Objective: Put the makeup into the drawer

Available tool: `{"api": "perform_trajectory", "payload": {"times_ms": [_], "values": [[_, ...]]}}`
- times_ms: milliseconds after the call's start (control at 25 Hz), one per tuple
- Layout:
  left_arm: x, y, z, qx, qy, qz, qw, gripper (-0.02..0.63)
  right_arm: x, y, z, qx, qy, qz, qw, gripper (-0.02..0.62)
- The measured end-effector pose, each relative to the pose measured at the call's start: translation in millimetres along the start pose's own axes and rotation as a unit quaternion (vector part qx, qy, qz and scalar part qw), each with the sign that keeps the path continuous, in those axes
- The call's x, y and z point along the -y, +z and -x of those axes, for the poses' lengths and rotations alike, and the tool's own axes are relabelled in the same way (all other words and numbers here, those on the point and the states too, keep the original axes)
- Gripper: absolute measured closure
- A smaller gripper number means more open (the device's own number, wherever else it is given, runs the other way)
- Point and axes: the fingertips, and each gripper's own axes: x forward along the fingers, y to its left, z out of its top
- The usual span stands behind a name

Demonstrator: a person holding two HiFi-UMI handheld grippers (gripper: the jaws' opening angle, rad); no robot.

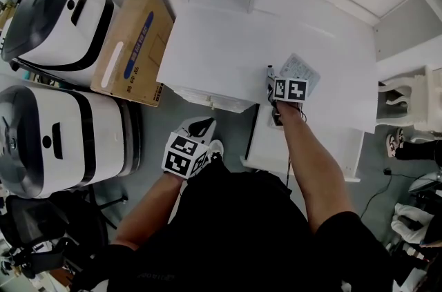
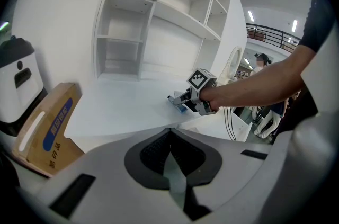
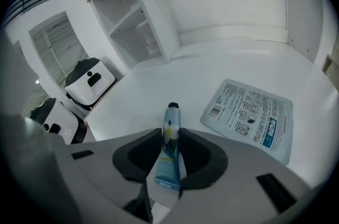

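- left gripper (image 2: 170,132): fingers pressed together, nothing between; parked off the front-left corner of the white surface (image 1: 228,42), well apart from all the makeup.
- hand-cream tube (image 3: 172,116): pinched in the right gripper (image 3: 170,134), with the fingers (image 3: 144,157) pressing on both sides at about mid-body. Long axis in line with the fingers, dark cap pointing away from the person, crimped end back in the gripper's throat. Cannot tell if the cap end touches the surface or sits just above it.
- sheet-mask packet (image 3: 249,122): flat on the surface just right of the tube, apart from the fingers, not gripped; likely a second item to put away.
- drawer (image 1: 266,149): looks pulled open below the front edge of the surface, under the right forearm (image 1: 314,166). Lies behind and below the fingers, toward the person, so probably a draw-back-and-lower move, crimped end leading. Right hand clearly nearer; no part for the left judged here.
- risk, judged: slim, slick tube could pivot in the pinch while swinging back.
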Motion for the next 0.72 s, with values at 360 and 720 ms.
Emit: {"api": "perform_trajectory", "payload": {"times_ms": [360, 720], "values": [[15, 3, -9, -0.001, -0.016, -0.012, 0.9998, 0.597, -6, -10, 40, 0.025, 0.030, 0.018, 0.999, 0.477], [54, 12, -32, -0.006, -0.046, -0.039, 0.9982, 0.597, -5, -53, 96, 0.027, 0.051, 0.115, 0.992, 0.477]]}}
